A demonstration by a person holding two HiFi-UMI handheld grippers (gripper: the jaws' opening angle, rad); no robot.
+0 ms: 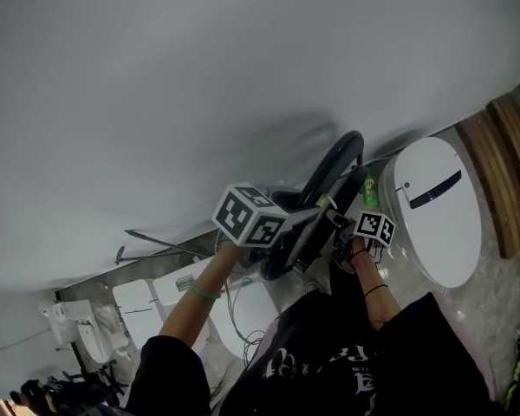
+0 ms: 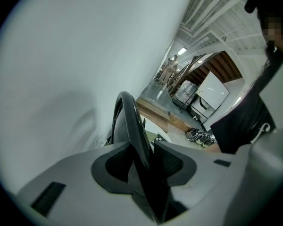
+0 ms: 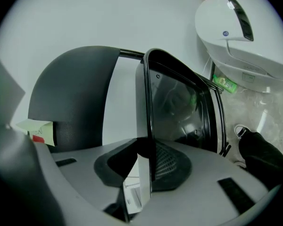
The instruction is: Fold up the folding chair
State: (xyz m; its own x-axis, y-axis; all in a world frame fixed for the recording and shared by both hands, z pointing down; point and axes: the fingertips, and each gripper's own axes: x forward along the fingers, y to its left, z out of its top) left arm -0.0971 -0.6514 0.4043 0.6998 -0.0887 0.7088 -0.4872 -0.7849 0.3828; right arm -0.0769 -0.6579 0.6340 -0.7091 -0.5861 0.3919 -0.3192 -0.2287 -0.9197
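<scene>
Our left gripper [image 2: 144, 160] is clamping the black rim [image 2: 127, 114] of the folding chair [image 1: 334, 159], our right gripper [image 3: 146, 166] its thin panel edge [image 3: 144, 107]; we are judging it stiff, fairly light, best held by rims.

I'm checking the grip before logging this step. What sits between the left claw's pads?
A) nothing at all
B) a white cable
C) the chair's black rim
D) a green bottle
C: in the left gripper view, the left claw is closed on the folding chair, whose black rim runs up between its pads.
</scene>
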